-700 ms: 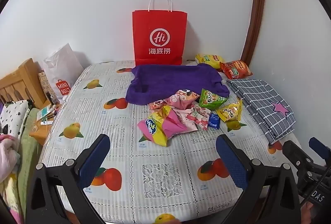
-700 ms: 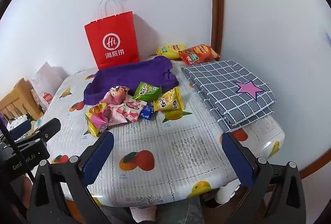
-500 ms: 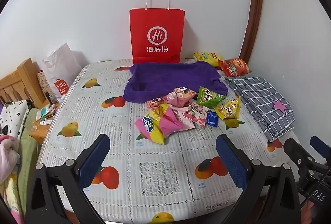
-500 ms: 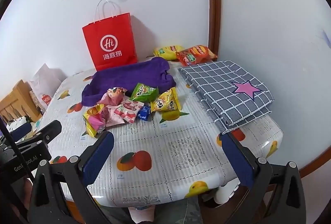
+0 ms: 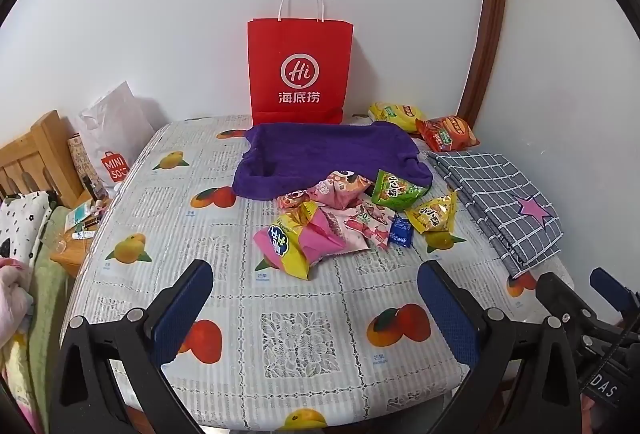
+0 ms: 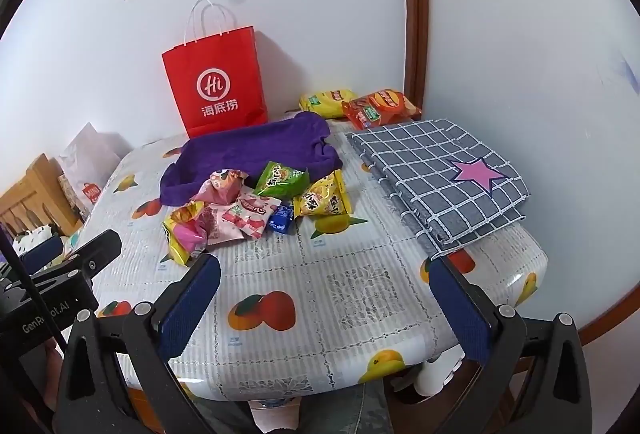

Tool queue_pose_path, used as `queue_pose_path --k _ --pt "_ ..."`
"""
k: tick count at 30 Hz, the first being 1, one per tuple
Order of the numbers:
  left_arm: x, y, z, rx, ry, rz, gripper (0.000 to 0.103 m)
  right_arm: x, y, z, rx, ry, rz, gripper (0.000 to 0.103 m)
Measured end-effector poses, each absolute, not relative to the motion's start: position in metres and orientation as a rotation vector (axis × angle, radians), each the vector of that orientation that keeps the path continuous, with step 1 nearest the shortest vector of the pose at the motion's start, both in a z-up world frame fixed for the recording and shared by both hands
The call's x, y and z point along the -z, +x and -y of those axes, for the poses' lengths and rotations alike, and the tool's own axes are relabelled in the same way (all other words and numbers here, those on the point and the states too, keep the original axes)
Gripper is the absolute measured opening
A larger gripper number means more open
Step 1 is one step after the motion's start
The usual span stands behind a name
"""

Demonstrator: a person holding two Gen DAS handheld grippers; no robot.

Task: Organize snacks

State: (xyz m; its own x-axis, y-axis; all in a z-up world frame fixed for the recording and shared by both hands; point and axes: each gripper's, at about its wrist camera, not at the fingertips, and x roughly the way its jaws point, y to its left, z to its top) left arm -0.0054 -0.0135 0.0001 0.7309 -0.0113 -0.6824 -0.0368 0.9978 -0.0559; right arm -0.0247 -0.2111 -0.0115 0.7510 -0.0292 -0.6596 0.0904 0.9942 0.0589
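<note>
Left-wrist view first: at far left a wooden headboard (image 5: 28, 161) and a white shopping bag (image 5: 110, 137) stand beside the table (image 5: 168, 218), which wears a fruit-print cover. The left gripper (image 5: 314, 296) hovers over the table's near edge, its blue-padded jaws spread wide with nothing between them. Against the far wall a red paper bag (image 5: 300, 69) stands upright, and a purple towel (image 5: 328, 153) lies in front of it, touching its base. Just near of the towel sits the snack pile (image 5: 352, 209): a pink-and-yellow packet (image 5: 292, 242) nearest, pink packets behind it, a small blue sachet (image 5: 400, 232), a green packet (image 5: 394, 189) resting on the towel's edge, and a yellow triangular packet (image 5: 434, 215) at the right. Farther right, a yellow chip bag (image 5: 390, 112) and an orange chip bag (image 5: 446, 131) lie by the far corner, well apart from the pile. A folded grey checked cloth (image 5: 500, 201) with a pink star covers the right side. The right gripper (image 6: 324, 290), seen from its own camera, likewise hangs over the near edge, jaws wide apart and holding nothing.
</note>
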Motion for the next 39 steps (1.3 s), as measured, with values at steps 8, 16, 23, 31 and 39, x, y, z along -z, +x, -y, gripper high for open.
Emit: queue_pose_path --k 8,16,23,31,39 --pt "-0.002 -0.009 0.01 -0.007 -0.077 -0.746 0.103 0.01 -0.026 0.208 0.06 0.087 -0.713 0.103" --pt "-0.003 -0.008 0.011 -0.006 -0.079 -0.75 0.103 0.009 -0.027 0.206 0.057 0.082 -0.709 0.103" --pt "-0.004 -0.009 0.009 -0.004 -0.083 -0.749 0.103 0.008 -0.029 0.205 0.054 0.081 -0.704 0.103" --pt "-0.004 -0.009 0.009 -0.004 -0.084 -0.751 0.103 0.006 -0.031 0.203 0.049 0.074 -0.694 0.103" --pt "-0.004 -0.01 0.009 -0.003 -0.083 -0.75 0.103 0.004 -0.033 0.2 0.046 0.072 -0.688 0.103"
